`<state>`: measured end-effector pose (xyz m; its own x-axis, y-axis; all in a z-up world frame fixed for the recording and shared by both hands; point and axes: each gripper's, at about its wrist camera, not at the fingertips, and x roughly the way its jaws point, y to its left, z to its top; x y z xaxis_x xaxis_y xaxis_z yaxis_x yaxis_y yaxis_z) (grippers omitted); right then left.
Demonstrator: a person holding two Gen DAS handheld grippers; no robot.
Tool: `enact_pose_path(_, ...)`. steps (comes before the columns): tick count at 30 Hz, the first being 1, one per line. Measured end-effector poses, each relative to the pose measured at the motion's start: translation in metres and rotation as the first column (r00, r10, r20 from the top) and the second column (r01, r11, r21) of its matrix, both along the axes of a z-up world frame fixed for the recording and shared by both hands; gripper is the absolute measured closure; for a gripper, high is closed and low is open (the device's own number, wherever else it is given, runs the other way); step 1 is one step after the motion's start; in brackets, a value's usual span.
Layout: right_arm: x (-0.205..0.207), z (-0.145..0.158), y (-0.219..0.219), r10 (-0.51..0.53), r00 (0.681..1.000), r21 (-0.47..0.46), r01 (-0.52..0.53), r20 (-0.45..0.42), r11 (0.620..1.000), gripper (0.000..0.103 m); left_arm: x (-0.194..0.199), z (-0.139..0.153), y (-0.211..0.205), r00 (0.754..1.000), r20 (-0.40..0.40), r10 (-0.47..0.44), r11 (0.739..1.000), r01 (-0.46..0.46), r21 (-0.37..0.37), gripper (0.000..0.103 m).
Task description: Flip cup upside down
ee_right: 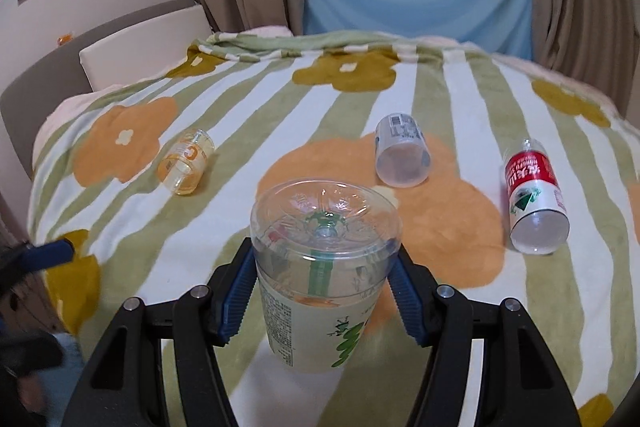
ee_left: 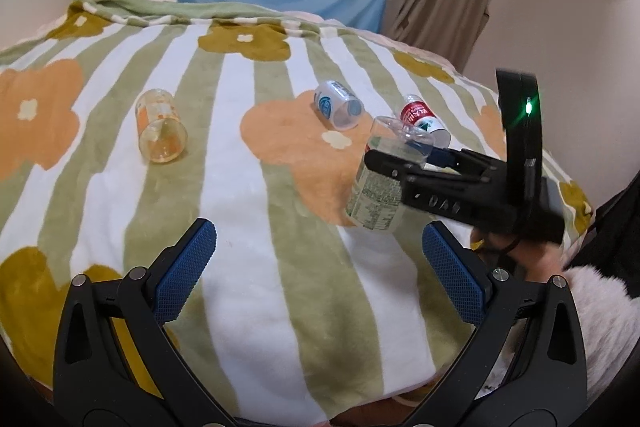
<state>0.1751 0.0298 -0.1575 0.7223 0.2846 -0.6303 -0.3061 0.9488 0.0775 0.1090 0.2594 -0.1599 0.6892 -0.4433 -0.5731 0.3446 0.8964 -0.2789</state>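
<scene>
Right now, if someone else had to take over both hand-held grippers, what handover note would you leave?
Right hand-held gripper: shut on the green-label cup, base up, mouth down, near the blanket; whether it touches is unclear.
Left hand-held gripper: open, holding nothing, low over the blanket.
Lying on their sides on the blanket: orange cup, white-label cup, red-label cup.
Done: green-label cup turned upside down.
Left: set it down and release; the other three are unflipped, if they count.
</scene>
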Motion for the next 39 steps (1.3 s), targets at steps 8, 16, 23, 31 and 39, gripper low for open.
enact_pose_path(8,-0.009,-0.015,0.008,0.012,1.000,-0.072,-0.010,0.025,0.997,0.044,0.003,-0.001,0.004,1.000,-0.018,0.003,1.000,-0.003,-0.023,0.000)
enact_pose_path(16,-0.014,-0.015,0.007,0.014,1.000,-0.065,-0.014,-0.003,0.998,0.044,0.005,-0.003,0.003,1.000,-0.022,0.001,1.000,-0.002,-0.021,0.000)
enact_pose_path(23,-0.010,-0.014,0.003,0.009,0.998,0.020,-0.008,-0.055,1.000,0.000,0.006,-0.004,0.003,1.000,-0.024,0.001,1.000,-0.002,-0.021,0.000)
enact_pose_path(31,-0.041,0.003,-0.017,-0.033,0.999,0.177,0.036,-0.017,0.983,0.000,0.001,0.000,0.006,1.000,-0.008,0.017,1.000,-0.017,-0.010,0.000)
enact_pose_path(39,-0.099,0.108,-0.038,-0.154,0.954,0.127,0.125,0.258,0.984,0.000,-0.015,0.081,0.011,0.972,0.203,0.116,0.990,-0.129,0.050,0.000)
